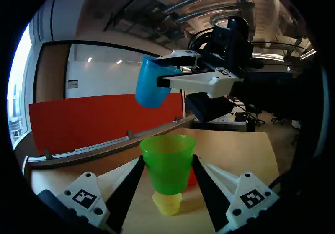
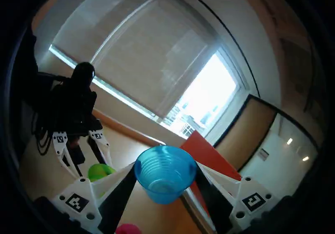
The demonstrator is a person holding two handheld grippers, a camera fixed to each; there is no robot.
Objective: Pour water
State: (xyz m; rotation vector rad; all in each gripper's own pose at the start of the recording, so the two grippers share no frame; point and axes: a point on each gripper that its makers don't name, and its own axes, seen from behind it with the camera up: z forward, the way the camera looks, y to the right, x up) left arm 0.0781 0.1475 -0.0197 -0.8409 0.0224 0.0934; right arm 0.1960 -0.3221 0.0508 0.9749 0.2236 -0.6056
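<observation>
Here, left gripper [image 1: 167,158]: clenched on the green cup [image 1: 167,167], with both black fingers pressed against its sides. In the right gripper view it is seen far off at the left, fingers pointing down.
Green cup: held upright with its mouth up, near the middle of the left gripper view and just above the table [image 1: 238,146].
Right gripper [image 1: 158,71]: clamped on the blue cup [image 1: 151,85]. One white finger is laid on each side of the cup in both views.
Blue cup: raised in the air and tilted, above the green cup and slightly to its left, well apart from it. Its ribbed inside is looked into in the right gripper view. Whether water is held in it cannot be told.
Yellow cup [image 1: 167,203]: set on the table just below the green cup's base. Whether the two touch cannot be told.
Red thing [image 1: 192,178]: low at the green cup's right and partly hidden behind it. Its kind cannot be told.
Table: pale wood, spread far to the right.
Red panel [image 1: 92,121]: stood along the table's far edge at the left.
Window [image 2: 201,96]: bright, seen far behind the blue cup in the right gripper view.
Pink thing [image 2: 127,229]: cut off at the near edge below the blue cup.
</observation>
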